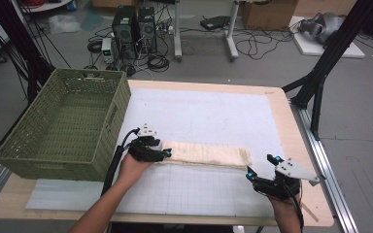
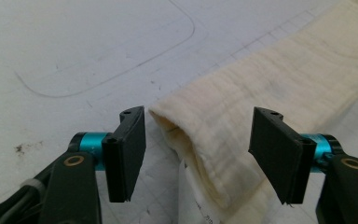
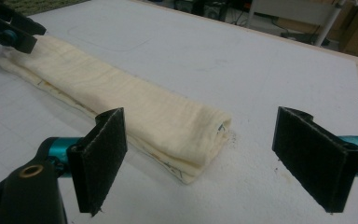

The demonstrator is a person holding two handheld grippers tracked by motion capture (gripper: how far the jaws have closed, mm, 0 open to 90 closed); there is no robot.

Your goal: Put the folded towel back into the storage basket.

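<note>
The left tongs [image 2: 196,156] are straddling one end of the long, folded cream cloth [image 1: 208,155] lying flat on the white tabletop [image 1: 213,116] — spread, not yet pinching — while the right tongs [image 3: 214,161] are waiting, spread wide, just off its other end, likely for a two-ended lift.

Grey floor [image 1: 369,121] with tangled cables [image 1: 252,46], computer towers [image 1: 135,26], cardboard box [image 1: 267,13].

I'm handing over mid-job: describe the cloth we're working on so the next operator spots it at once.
Start at the big green basket on the table's left side. On the white mat just right of it lies a long, narrow folded cloth, stretched between the left claw and the right claw. It is cream-coloured, soft and ribbed, the one fabric item on the mat.
</note>
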